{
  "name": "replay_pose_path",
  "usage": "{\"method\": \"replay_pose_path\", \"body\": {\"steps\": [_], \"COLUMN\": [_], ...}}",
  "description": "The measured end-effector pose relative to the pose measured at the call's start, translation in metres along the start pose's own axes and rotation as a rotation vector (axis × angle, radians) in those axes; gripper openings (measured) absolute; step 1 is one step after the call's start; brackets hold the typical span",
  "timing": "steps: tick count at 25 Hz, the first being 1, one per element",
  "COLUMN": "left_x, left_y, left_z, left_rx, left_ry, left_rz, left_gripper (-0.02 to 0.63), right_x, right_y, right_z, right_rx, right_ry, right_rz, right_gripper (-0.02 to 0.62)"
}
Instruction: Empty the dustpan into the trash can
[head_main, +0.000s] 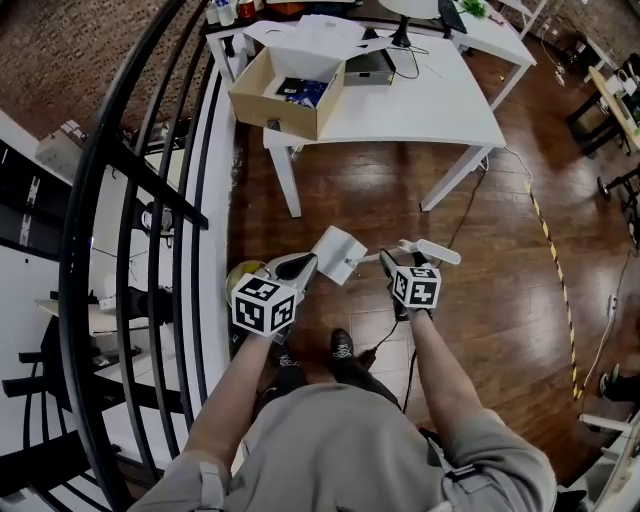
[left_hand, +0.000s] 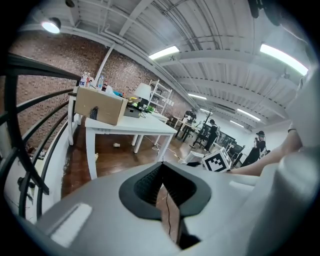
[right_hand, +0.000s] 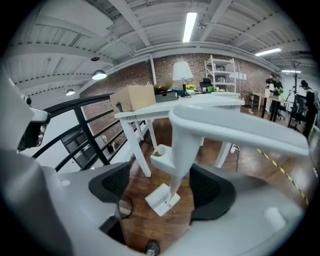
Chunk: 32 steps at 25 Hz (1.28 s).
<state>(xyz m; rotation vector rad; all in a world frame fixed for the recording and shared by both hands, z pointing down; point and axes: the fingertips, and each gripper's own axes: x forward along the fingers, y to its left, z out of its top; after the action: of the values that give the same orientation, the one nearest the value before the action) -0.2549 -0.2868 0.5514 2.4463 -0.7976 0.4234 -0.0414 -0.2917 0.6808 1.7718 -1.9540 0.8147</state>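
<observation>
Your right tongs stand wide open. The upright post of the white plastic long-handled dustpan sits between the 2 pads, not pressed. Its pan is down at the brown wooden floor, ahead of your feet. Your left tongs are closed, empty

Under you runs a dark wooden plank floor, crossed on your right by a yellow-and-black striped line. Ahead of you stands a white table with an open cardboard box at its left corner. On your left curves a black metal railing. Beyond the table is a brick wall. Long strip lights glow on the white beamed ceiling, and white shelves stand against the bricks.
</observation>
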Motion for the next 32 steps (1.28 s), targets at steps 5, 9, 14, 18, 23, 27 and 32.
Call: {"method": "replay_pose_path", "body": {"steps": [5, 9, 14, 18, 23, 27, 32], "left_x": [-0.007, -0.016, -0.03, -0.048, -0.074, -0.089, -0.098], "left_y": [-0.009, -0.013, -0.016, -0.02, -0.033, -0.044, -0.052], "left_z": [0.009, 0.022, 0.038, 0.059, 0.082, 0.097, 0.096], "left_rx": [0.007, 0.014, 0.028, 0.046, 0.06, 0.086, 0.102], "left_ry": [-0.042, -0.092, -0.145, -0.213, -0.288, -0.333, -0.339], "left_rz": [0.005, 0.022, 0.066, 0.098, 0.12, 0.131, 0.145], "left_gripper": [0.006, 0.006, 0.006, 0.006, 0.006, 0.006, 0.006], "right_x": [-0.023, -0.048, -0.089, -0.126, -0.169, -0.188, -0.197], "right_y": [0.029, 0.077, 0.141, 0.181, 0.218, 0.235, 0.24], "right_z": [-0.037, 0.008, 0.104, 0.161, 0.197, 0.21, 0.208], "right_rx": [-0.007, -0.163, -0.228, -0.287, -0.328, -0.351, -0.369], "right_ry": [0.152, -0.012, -0.258, -0.389, -0.484, -0.52, -0.522], "right_rz": [0.094, 0.189, 0.391, 0.513, 0.638, 0.683, 0.705], "right_gripper": [0.273, 0.035, 0.0, 0.0, 0.0, 0.0, 0.0]}}
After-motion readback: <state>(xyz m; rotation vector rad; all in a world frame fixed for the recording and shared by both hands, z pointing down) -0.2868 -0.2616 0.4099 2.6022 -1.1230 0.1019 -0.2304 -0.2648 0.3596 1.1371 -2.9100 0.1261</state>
